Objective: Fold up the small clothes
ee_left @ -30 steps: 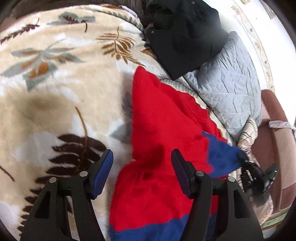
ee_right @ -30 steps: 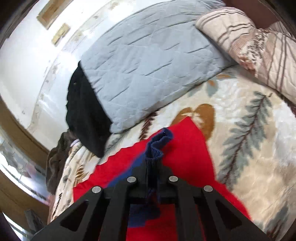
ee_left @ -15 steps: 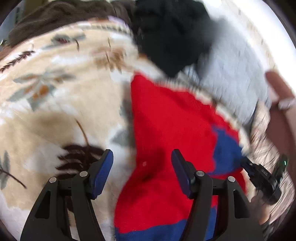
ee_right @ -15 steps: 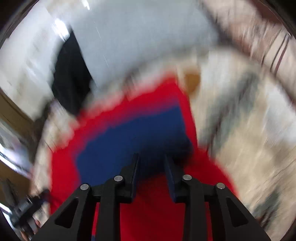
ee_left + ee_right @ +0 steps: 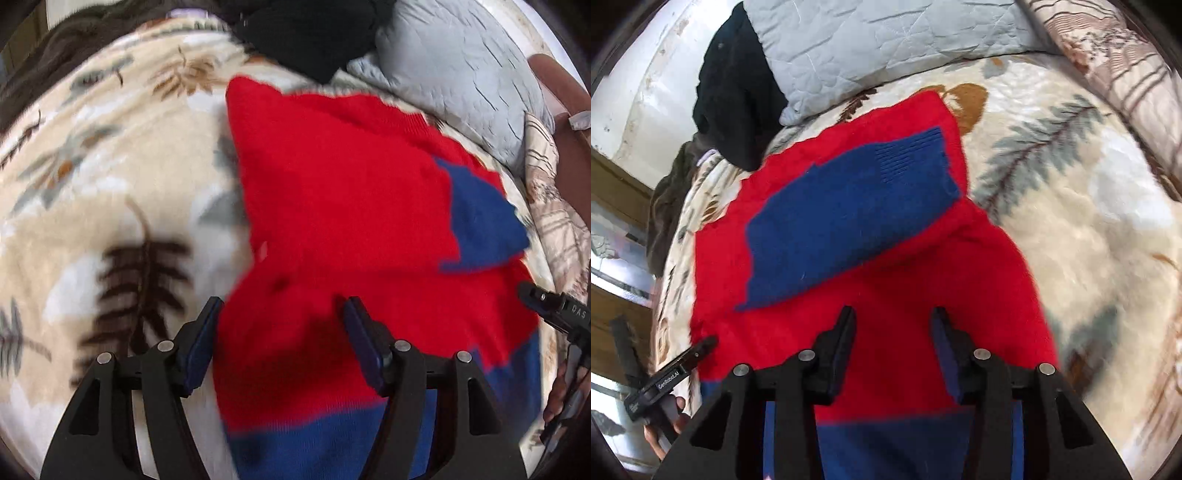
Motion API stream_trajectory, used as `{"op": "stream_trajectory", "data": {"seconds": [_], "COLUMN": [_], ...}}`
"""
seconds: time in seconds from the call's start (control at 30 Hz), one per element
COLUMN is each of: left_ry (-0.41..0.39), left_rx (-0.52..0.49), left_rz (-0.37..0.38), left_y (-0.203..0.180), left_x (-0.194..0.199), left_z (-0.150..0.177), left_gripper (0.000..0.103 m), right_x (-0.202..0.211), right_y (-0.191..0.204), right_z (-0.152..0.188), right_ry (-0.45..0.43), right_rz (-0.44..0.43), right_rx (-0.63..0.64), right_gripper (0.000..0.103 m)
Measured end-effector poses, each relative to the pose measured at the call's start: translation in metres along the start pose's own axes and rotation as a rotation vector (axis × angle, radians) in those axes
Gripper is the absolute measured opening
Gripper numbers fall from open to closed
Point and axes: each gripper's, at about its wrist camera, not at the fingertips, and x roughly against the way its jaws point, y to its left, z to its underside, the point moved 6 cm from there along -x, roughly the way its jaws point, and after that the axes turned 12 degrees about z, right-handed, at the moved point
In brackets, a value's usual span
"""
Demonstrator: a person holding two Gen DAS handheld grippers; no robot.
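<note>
From the left wrist view, the red sweater [image 5: 332,206] lies flat on the leaf blanket [image 5: 92,206]. A blue sleeve end [image 5: 480,221] is folded over onto the red part, far to the right. A blue band [image 5: 314,443] runs along the near edge of the sweater. The left tongs [image 5: 282,314] are wide apart and hold nothing. They hang over the near left part of the sweater, with the left finger at its edge. A gray pillow [image 5: 461,62] and black cloth [image 5: 306,33] lie on the far side.

From the right wrist view, the same sweater [image 5: 886,295] fills the middle. The blue sleeve [image 5: 849,218] rests on top of it, farther away than the tongs. The right tongs [image 5: 894,325] are apart and empty, above the near red part. The left tongs [image 5: 668,376] show at the near left edge.
</note>
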Motion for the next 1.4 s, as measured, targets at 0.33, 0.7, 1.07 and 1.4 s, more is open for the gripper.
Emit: {"op": "stream_trajectory", "data": {"seconds": [0.33, 0.7, 1.07, 1.4], "left_ry": [0.162, 0.280, 0.295, 0.117], "left_rx": [0.140, 0.173, 0.201, 0.240], "left_rz": [0.204, 0.328, 0.380, 0.626], "left_y": [0.007, -0.034, -0.044, -0.047], "left_x": [0.070, 0.065, 0.056, 0.103], "left_z": [0.121, 0.206, 0.222, 0.169], "left_gripper": [0.066, 0.068, 0.006, 0.006], "right_x": [0.057, 0.053, 0.048, 0.097], "right_y": [-0.094, -0.108, -0.072, -0.067], "right_z": [0.091, 0.165, 0.179, 0.150], "right_ry": [0.024, 0.052, 0.038, -0.122], "right_rz": [-0.013, -0.175, -0.272, -0.450], "right_rx": [-0.052, 0.004, 0.151, 0.066], "right_gripper": [0.057, 0.063, 0.008, 0.008]}}
